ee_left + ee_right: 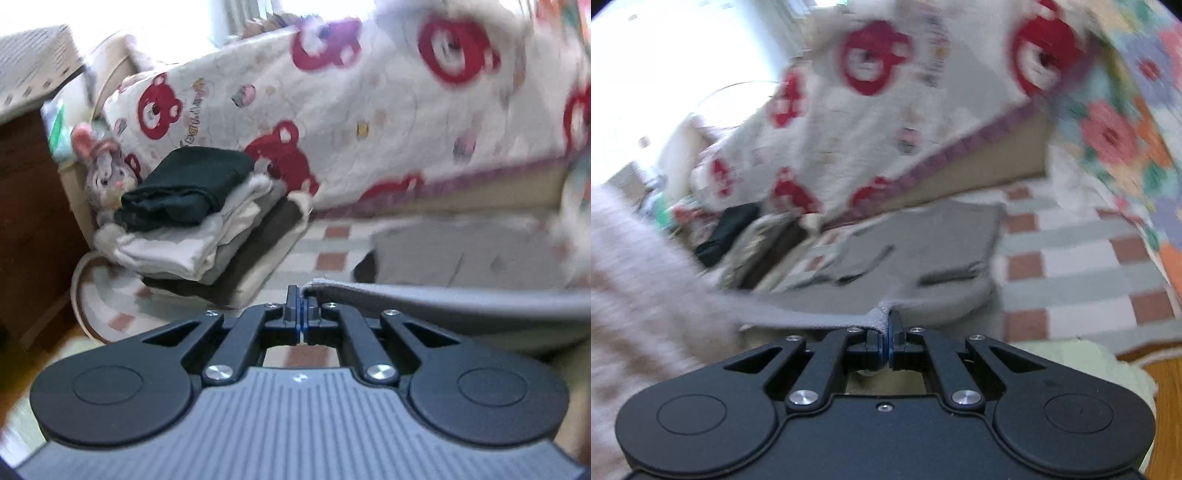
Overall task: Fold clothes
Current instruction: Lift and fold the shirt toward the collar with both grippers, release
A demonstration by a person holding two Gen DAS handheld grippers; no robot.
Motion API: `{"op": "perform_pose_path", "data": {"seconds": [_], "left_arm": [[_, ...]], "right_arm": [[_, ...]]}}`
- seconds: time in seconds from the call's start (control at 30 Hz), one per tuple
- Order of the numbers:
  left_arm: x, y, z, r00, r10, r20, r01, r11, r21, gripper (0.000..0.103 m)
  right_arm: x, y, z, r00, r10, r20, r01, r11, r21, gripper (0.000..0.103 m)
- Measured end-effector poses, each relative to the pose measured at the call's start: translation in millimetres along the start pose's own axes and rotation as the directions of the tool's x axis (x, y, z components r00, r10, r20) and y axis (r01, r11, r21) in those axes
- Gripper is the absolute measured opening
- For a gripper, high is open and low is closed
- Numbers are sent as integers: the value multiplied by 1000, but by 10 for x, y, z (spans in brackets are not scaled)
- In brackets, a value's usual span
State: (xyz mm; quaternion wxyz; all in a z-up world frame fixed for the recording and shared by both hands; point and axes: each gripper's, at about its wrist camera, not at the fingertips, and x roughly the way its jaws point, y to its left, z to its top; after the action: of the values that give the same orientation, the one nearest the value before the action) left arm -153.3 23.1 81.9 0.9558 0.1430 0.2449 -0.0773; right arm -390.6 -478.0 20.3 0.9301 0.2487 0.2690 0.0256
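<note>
I am looking across a checked rug [332, 236] of pale and brick-red squares, spread on the floor in front of a bed or sofa draped with a white quilt [369, 122] printed with red bear faces; bright window light washes out the top of both views. In the right wrist view a second cover with a flower pattern [1115, 136] hangs at the right edge, and a blurred pinkish knit sleeve [635, 280] fills the left side. A grey garment [923, 240] lies spread on the rug between me and the quilt, with its near edge lifted off the rug. To the left, against the quilt, sits a stack of folded clothes [207, 236]: a dark green piece on top, cream and grey pieces under it, a dark brown one at the bottom. A grey stuffed rabbit [105, 170] with pink ears leans just behind the stack, beside a wooden cabinet [26, 221]. My left claw [300, 295] is clenched, and the near edge of the grey garment runs off to the right from its tips, so it appears to be pinching that edge. My right claw [889, 321] is clenched on a bunched fold of the same edge, with the cloth stretching away to its left.
</note>
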Motion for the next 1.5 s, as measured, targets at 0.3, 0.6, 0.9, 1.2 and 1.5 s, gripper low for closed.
{"op": "perform_pose_path", "data": {"seconds": [0.3,0.6,0.9,1.2,1.5], "left_arm": [[996,-364,654,997,-76,1,73,966,248,1],[2360,-814,835,993,-103,-55,115,952,284,2],[3486,-1164,915,990,-69,-126,111,926,360,4],[4161,-1452,988,989,-34,-146,90,913,397,4],[4537,-1579,789,985,8,-172,60,920,387,5]], "right_arm": [[931,-425,861,998,-69,11,70,985,-155,4],[2119,-806,1751,978,-180,-105,155,965,-210,3],[3184,-1174,2145,921,-305,-242,234,931,-280,2],[3926,-1469,2448,867,-368,-336,289,920,-263,2],[4397,-1731,2425,829,-399,-392,335,915,-222,2]]}}
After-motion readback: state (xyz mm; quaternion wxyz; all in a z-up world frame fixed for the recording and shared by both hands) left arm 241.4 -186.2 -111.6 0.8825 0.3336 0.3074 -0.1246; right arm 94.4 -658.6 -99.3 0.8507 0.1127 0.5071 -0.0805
